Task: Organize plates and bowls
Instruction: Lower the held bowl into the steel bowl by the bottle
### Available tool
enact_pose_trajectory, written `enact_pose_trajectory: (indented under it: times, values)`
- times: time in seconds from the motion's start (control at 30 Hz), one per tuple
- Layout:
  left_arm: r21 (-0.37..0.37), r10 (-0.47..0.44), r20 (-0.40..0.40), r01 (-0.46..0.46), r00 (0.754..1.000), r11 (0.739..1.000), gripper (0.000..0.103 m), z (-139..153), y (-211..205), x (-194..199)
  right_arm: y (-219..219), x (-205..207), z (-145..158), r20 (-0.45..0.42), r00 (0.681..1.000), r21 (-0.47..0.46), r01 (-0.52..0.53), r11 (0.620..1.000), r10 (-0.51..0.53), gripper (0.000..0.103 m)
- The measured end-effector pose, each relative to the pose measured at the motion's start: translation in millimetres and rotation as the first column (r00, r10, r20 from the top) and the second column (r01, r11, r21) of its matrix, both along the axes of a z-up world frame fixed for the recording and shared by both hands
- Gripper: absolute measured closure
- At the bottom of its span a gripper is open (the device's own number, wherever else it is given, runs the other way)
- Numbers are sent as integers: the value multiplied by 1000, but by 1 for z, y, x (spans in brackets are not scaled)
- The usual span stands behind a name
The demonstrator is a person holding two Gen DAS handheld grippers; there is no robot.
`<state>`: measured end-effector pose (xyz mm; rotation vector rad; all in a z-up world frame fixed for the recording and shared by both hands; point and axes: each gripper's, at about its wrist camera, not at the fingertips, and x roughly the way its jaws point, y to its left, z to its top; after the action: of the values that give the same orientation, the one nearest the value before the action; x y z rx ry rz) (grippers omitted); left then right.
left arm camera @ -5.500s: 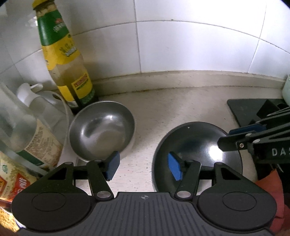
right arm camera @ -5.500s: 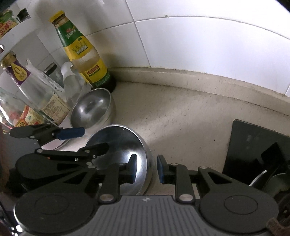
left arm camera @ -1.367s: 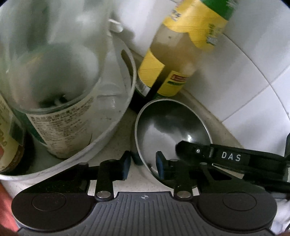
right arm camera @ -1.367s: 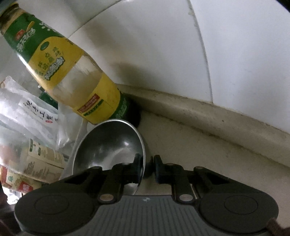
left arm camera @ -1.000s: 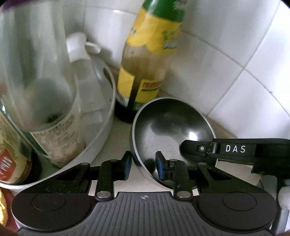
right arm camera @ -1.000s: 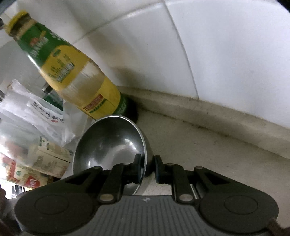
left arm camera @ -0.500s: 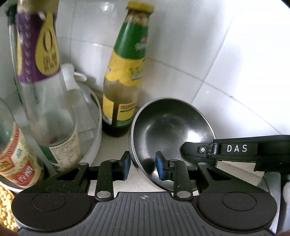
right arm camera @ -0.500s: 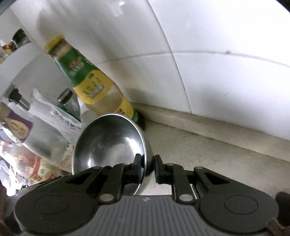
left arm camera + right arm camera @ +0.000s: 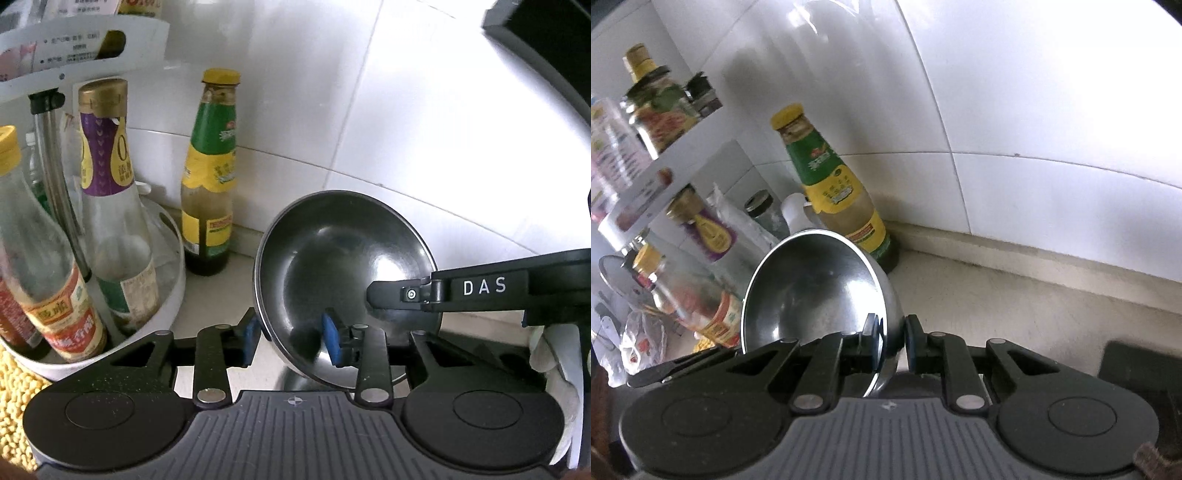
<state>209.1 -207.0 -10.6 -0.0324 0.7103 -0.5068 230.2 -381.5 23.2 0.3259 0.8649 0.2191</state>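
One steel bowl [image 9: 340,258] hangs tilted above the counter, its hollow facing both cameras. My right gripper [image 9: 890,339] is shut on the bowl [image 9: 812,288] at its right rim. In the left wrist view that gripper's finger [image 9: 480,288] reaches in from the right across the bowl. My left gripper [image 9: 290,341] straddles the bowl's lower left rim and its jaws are opening. The outer blue pad sits close to the rim, while the inner pad stands clear of the wall inside.
A green-and-yellow sauce bottle [image 9: 208,177] stands against the tiled wall behind the bowl. A white round caddy [image 9: 155,325] with several bottles sits to the left under a white shelf [image 9: 646,192]. Beige counter [image 9: 1015,306] lies right; a black stove edge [image 9: 1137,369] is at the far right.
Both grippers have risen and pulled back with the bowl, so the bottle tops and the shelf now show. The left gripper's pads have spread apart around the rim.
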Motion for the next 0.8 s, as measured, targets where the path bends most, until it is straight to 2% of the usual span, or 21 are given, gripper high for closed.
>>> enact_pose_trajectory:
  times: [0.37, 0.63, 0.8]
  values:
    - [66, -104, -51, 107, 993, 992, 59, -23, -7, -31, -3, -51, -11, -56, 997, -2, 52, 999, -52, 88]
    - [109, -122, -85, 131, 989, 985, 59, -42, -14, -28, -3, -57, -39, -144, 986, -5, 80, 997, -80, 88]
    - [137, -108, -107, 123, 988, 983, 59, -57, -12, -18, 1, -52, -53, -161, 984, -40, 70, 997, -75, 86]
